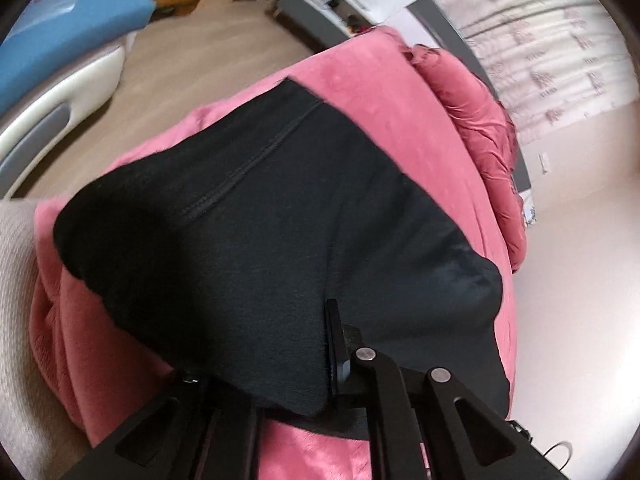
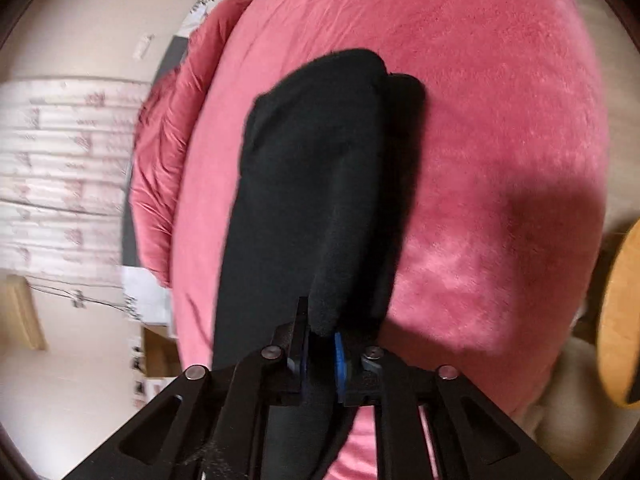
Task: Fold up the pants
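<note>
In your left wrist view, a blue cushion (image 1: pixel 76 12) on a white frame sits well to the left of the pink blanket (image 1: pixel 384 92), across a strip of wooden floor (image 1: pixel 192 68). The black pants (image 1: pixel 260 216) lie spread on that blanket, a stitched seam running across them. Your left gripper (image 1: pixel 280 344) has cloth draped over it: only the right finger shows, pressed against a raised fold, so you cannot tell whether it pinches the pants. Right of the blanket lies a crumpled red quilt (image 1: pixel 476 120), then a patterned curtain (image 1: pixel 560 40).

In your right wrist view, the curtain (image 2: pixel 60 160) and quilt (image 2: pixel 168 140) sit left of the blanket (image 2: pixel 500 160). The pants (image 2: pixel 312 184) rise as a long bundle over the blanket's middle. Your right gripper (image 2: pixel 320 344) is clamped on their near end, blue pads (image 2: pixel 340 354) pressing the cloth. A yellow wooden piece (image 2: pixel 620 320) lies beyond the blanket's right edge.
</note>
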`<state>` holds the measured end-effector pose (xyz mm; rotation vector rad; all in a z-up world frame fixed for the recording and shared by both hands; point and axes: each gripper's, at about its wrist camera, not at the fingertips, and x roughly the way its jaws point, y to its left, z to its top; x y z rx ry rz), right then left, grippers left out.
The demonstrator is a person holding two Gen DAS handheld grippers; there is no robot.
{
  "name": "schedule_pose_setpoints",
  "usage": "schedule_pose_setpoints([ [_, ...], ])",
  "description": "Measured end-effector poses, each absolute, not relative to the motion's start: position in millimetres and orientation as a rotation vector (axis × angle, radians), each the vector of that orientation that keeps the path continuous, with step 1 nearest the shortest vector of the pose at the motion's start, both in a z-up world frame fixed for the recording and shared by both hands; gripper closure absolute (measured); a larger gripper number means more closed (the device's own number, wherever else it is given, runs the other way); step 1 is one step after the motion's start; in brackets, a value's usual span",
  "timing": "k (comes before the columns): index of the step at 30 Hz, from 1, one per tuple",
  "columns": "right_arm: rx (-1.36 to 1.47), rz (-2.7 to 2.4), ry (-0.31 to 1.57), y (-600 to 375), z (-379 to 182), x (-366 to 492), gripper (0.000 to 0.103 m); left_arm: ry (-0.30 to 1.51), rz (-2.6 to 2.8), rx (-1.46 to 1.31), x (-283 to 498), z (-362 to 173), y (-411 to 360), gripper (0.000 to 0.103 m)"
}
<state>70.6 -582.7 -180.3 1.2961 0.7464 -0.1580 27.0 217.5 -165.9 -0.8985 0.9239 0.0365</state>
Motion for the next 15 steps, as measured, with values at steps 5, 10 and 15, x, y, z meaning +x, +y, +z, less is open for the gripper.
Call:
schedule_pose_setpoints([
  [5,1.342,-0.148,0.589,-596.9,-168.7,58.4,0.064,0.898,0.027,-0.909,28.4,-163.3,214.2,0.083],
  [10,1.333,-0.238,0.651,-614.9,-169.4,74.8,0.065,0.904,0.054,-0.884,25.3,-160.1,216.0,0.087],
  [15,1.193,-0.251,0.73,-622.6,-145.7,102.8,0.095,0.849,0.109,-0.903,18.4,-152.6,223.1,0.096],
])
